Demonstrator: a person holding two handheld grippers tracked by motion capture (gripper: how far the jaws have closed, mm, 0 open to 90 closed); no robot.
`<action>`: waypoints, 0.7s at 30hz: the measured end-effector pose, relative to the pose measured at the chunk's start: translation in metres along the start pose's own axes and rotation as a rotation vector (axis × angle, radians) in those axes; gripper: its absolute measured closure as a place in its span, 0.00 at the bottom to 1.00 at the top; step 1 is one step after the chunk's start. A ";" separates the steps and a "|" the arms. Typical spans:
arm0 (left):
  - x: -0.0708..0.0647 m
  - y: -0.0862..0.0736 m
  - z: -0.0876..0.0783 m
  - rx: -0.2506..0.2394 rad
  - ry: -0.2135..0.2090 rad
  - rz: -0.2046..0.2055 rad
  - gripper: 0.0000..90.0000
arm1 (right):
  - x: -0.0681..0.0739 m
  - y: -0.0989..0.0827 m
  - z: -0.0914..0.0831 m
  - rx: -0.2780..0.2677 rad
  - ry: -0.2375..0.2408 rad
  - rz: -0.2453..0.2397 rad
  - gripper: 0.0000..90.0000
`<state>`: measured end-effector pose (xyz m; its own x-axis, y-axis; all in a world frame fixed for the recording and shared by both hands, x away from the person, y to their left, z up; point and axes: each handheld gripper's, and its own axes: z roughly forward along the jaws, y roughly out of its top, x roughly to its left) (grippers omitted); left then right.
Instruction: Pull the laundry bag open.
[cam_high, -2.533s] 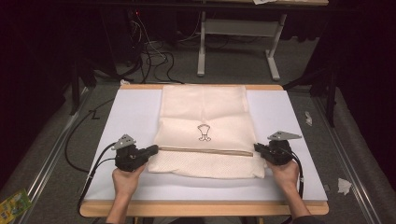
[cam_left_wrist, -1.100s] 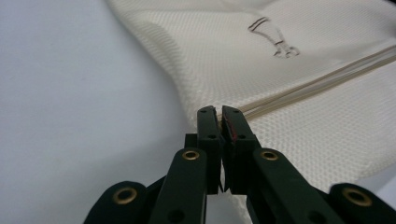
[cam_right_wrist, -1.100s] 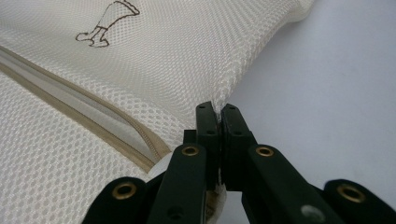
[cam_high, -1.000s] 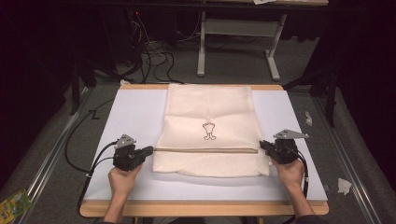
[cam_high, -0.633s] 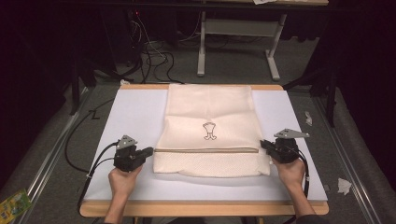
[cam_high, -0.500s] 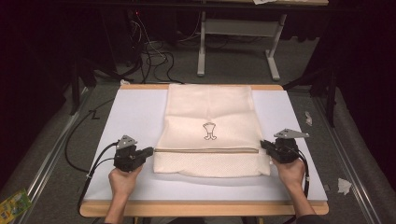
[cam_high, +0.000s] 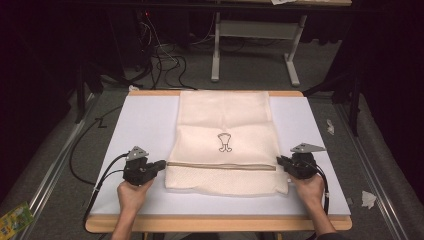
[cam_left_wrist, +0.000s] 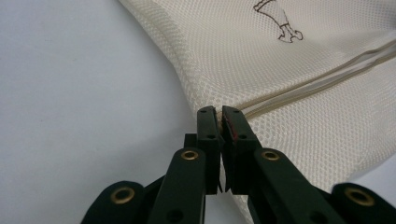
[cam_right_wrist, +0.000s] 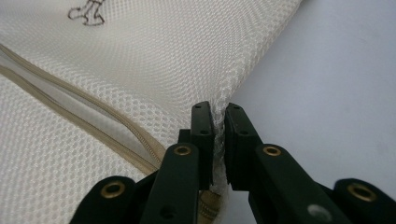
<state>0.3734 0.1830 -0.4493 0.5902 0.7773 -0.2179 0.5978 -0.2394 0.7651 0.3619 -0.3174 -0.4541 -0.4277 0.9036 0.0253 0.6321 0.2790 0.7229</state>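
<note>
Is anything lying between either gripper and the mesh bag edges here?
Nothing visible. The left gripper sits at the mesh bag edge by the zipper; the right gripper has mesh between its jaws, which have just been opening.

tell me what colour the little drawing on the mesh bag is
Dark brown, nearly black outline on the cream mesh bag; the drawing shows best in the high view.

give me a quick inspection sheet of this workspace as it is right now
surface: white mat on a wood-edged table
job's things: cream mesh bag lying flat, zipper across it, small printed figure above the zipper
clutter: nothing seen on the mat
grippers: left gripper at the bag's left edge, jaws nearly together; right gripper pinching mesh at the right edge, jaws just been opening
cables: black cable trailing from the left gripper
surroundings: paper scraps on grey floor, metal stand behind
</note>
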 end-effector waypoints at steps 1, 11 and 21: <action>0.000 -0.001 0.002 0.011 0.009 0.008 0.96 | 0.002 0.000 0.002 0.013 -0.009 -0.017 0.92; -0.003 -0.004 0.007 0.026 0.021 0.024 0.92 | 0.002 -0.001 0.004 0.027 -0.015 -0.012 0.79; -0.004 -0.002 0.001 -0.017 0.060 0.040 0.74 | 0.000 0.002 -0.009 -0.023 -0.017 0.016 0.66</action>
<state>0.3703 0.1797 -0.4502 0.5795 0.8009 -0.1507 0.5648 -0.2614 0.7827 0.3577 -0.3202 -0.4469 -0.4063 0.9134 0.0249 0.6235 0.2572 0.7383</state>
